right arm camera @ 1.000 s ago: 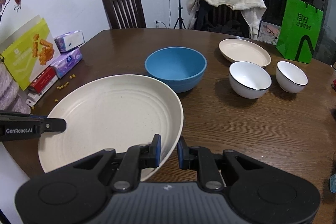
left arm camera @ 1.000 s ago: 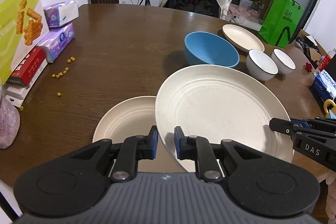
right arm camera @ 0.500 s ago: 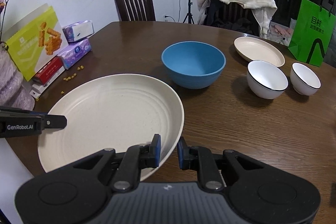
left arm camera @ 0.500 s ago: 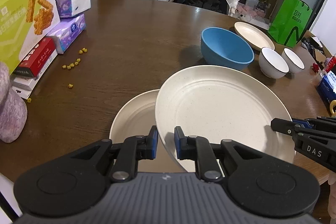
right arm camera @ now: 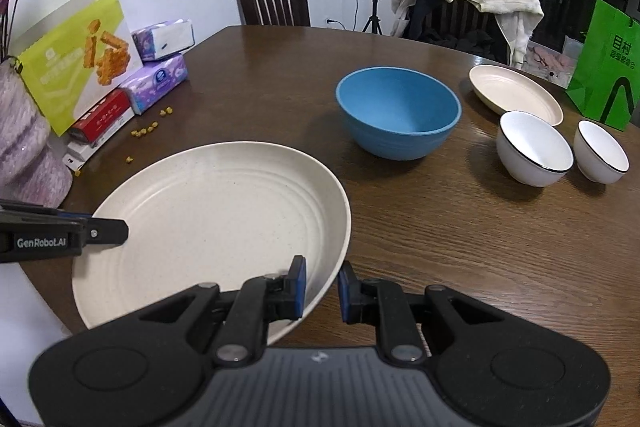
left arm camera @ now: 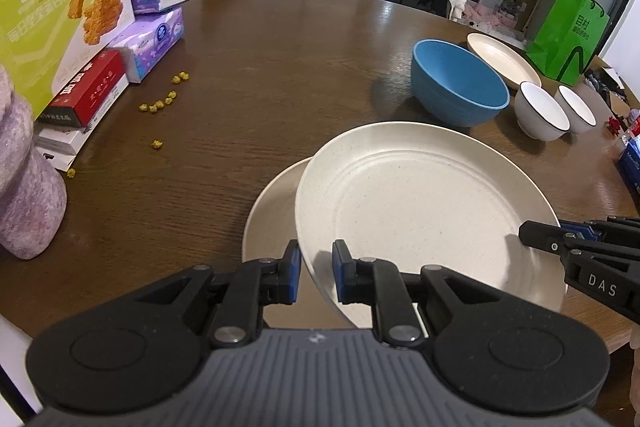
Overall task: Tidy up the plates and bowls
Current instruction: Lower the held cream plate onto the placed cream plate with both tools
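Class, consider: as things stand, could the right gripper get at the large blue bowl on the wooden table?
Probably not yet. The right gripper is shut on the large cream plate, shared with the left gripper. Otherwise, bare table separates it from the large blue bowl.

- left gripper (left arm camera: pixel 316 269) clamped on near rim of large cream plate (left arm camera: pixel 420 203)
- right gripper (left arm camera: pixel 524 233) grips its right rim
- plate overlaps second cream plate (left arm camera: pixel 272 207) at table's (left arm camera: pixel 280 59) near edge
- blue bowl (left arm camera: pixel 456 87) beyond

Three cream plates (left arm camera: pixel 420 203), one blue bowl (left arm camera: pixel 456 87), two white bowls (left arm camera: pixel 540 111), two tissue packs (left arm camera: pixel 152 43).
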Tool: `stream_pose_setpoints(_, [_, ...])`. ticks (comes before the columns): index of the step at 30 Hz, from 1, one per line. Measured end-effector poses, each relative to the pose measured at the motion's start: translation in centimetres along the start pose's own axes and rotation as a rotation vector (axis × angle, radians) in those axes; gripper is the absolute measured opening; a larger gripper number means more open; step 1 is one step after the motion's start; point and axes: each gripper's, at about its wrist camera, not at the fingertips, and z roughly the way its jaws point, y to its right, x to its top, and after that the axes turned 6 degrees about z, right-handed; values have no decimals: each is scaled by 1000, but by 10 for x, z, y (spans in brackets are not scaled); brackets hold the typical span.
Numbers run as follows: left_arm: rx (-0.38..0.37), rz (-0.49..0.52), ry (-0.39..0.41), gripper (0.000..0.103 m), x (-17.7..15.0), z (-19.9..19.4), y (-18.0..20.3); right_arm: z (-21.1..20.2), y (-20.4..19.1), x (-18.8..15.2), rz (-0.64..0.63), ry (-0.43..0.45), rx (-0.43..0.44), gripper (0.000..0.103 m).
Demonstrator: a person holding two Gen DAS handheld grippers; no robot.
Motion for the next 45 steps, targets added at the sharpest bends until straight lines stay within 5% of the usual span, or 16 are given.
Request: stream_pose_setpoints(45, [30,61,-91,17,-3,44,-28,58,-37,0,-62,-116,-48,18])
